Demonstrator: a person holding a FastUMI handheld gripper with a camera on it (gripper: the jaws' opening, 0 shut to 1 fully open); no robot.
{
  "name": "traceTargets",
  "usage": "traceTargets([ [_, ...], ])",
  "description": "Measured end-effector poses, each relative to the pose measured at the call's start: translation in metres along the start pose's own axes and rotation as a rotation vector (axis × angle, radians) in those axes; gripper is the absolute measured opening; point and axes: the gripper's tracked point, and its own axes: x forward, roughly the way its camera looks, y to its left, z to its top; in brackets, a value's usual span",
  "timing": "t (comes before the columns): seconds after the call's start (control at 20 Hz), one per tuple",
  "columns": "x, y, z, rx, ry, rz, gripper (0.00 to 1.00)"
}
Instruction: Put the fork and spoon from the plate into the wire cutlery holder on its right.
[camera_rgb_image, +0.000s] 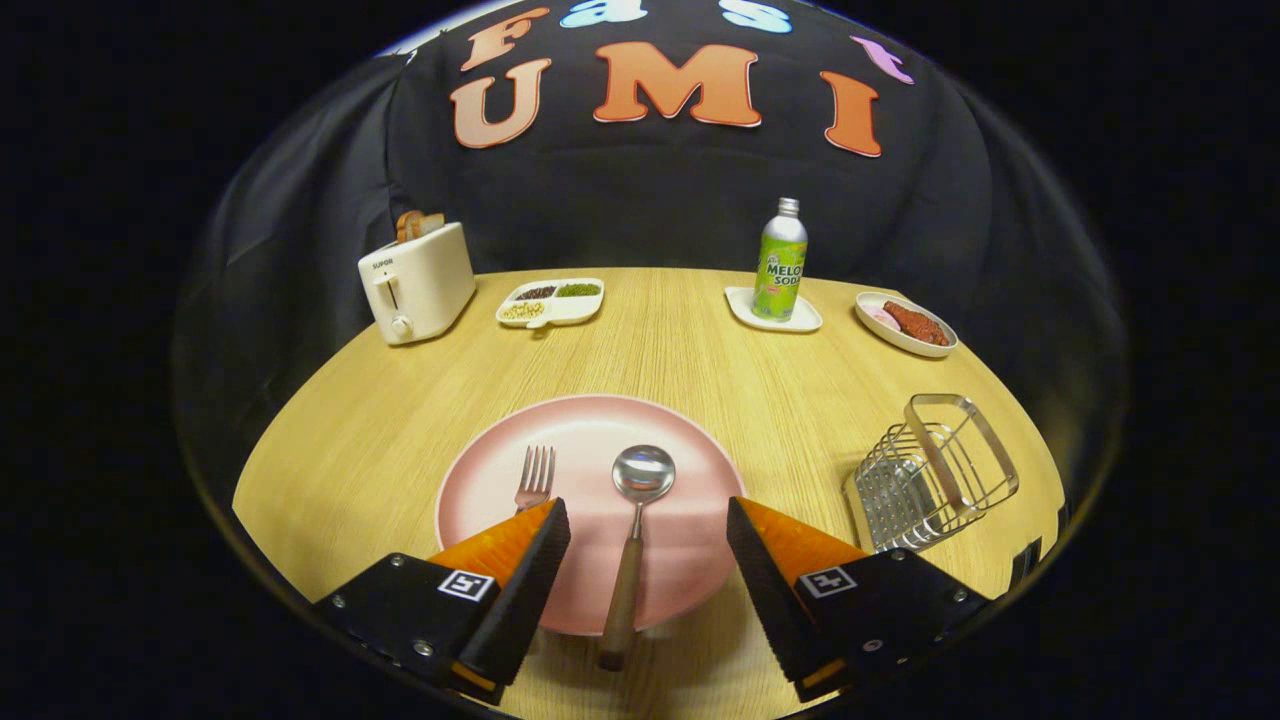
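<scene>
1. The gripper (648, 522) hovers over a pink plate (690, 470) on a wooden table (700, 340), its fingers spread wide and holding nothing.
2. A spoon (634, 530) lies on the plate between the fingers; a fork (535, 478) lies beside it, its handle hidden under the left finger.
3. The wire cutlery holder (930, 475) stands right of the plate.
4. Beyond: a toaster (418, 282), a divided dish (552, 301), a soda bottle (780, 262).
</scene>
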Motion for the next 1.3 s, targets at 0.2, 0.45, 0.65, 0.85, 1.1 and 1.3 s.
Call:
traceTargets([
  [0.2,0.01,0.008,-0.016,-0.025,0.05,0.008,0.7],
  [0.45,0.019,0.006,-0.029,-0.006,0.1,-0.01,0.26],
  [0.65,0.016,-0.005,-0.023,0.04,0.091,-0.043,0.09],
  [0.85,-0.003,-0.018,0.006,0.049,0.054,-0.025,0.06],
  [1.1,-0.04,-0.047,0.047,0.024,0.012,-0.032,0.06],
  [1.3,-0.065,-0.077,0.07,-0.003,0.01,-0.064,0.06],
])
